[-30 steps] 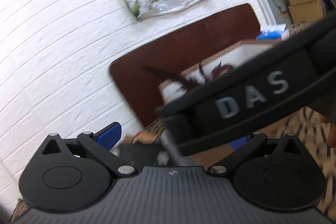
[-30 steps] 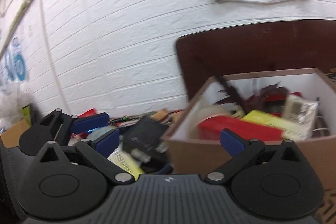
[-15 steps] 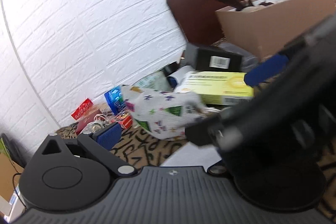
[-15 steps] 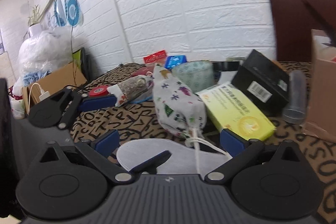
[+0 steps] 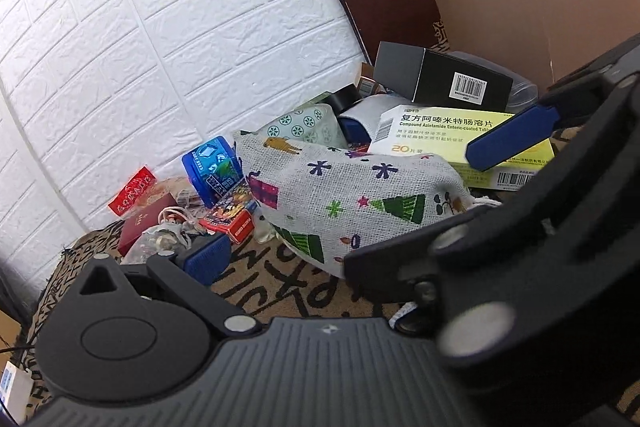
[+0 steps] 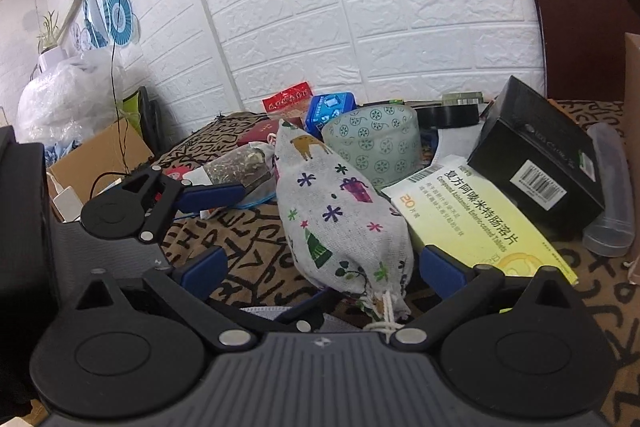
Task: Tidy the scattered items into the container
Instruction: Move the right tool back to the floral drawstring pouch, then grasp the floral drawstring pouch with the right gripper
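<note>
The white cloth drawstring pouch printed with trees, gifts and stars (image 6: 340,223) lies on the leopard-and-letter patterned surface (image 6: 256,247), its tied neck pointing near and its body running away toward the far wall. In the right wrist view the right tool (image 6: 322,267) straddles that near end: one blue pad (image 6: 204,269) sits left of the pouch and the other (image 6: 440,269) right of it, both spread apart with a gap on each side, so nothing is clamped. The tool is held low and roughly level, pointing along the pouch.

The left tool (image 6: 212,193) appears in the same view to the left, tilted, with one blue finger reaching toward a clear bag of dried bits (image 6: 236,167). In its own view only its left pad (image 5: 208,259) shows; the right tool's body blocks the rest, so I cannot tell whether it is apart or together.

Just right of the pouch lies a yellow-green medicine carton (image 6: 476,219), with a black barcode box (image 6: 536,167) resting on its far end. A pale green patterned tape roll (image 6: 372,143) stands just beyond the pouch. The brown cardboard box (image 5: 540,19) sits at the far right.

Half a second ago the right tool was further back from the pouch; its pads now flank the neck. A second ago both views faced the cardboard box.
</note>
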Available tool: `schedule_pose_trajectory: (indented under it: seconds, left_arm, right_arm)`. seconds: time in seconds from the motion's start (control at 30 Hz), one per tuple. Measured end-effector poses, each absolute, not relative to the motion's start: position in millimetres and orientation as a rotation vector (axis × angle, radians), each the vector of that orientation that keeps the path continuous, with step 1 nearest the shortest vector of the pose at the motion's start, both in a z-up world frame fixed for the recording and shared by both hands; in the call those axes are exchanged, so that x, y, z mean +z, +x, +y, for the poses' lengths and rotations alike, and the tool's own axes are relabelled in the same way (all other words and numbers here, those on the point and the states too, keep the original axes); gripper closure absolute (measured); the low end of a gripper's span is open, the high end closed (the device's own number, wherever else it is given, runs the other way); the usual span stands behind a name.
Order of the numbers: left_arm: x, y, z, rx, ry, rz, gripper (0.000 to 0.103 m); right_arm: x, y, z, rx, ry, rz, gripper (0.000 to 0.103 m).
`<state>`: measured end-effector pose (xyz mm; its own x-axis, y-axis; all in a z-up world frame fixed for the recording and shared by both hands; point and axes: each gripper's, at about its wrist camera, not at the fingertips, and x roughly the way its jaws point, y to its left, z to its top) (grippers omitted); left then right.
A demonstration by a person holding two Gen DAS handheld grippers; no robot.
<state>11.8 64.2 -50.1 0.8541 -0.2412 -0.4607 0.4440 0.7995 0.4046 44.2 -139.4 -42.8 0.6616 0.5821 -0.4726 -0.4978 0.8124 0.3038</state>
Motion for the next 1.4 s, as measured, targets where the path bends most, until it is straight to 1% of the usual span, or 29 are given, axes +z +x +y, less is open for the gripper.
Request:
schedule_pose_trajectory:
  seconds: [0.5, 1.03, 1.4]
  left_arm:
    - [-48, 31, 70, -0.443, 0.413, 0.447, 0.000]
    - [-50, 33, 70, -0.445, 0.411, 0.453, 0.000]
    - [-53, 29, 63, -0.475, 0.518, 0.339, 0.000]
  right_arm:
    - [-49, 66, -146, 0.605, 0.207, 0.638, 0.000]
    - [-53, 70, -145, 0.609, 0.206, 0.647, 0.000]
    - [-57, 75, -150, 0.622, 0.216, 0.664, 0.000]
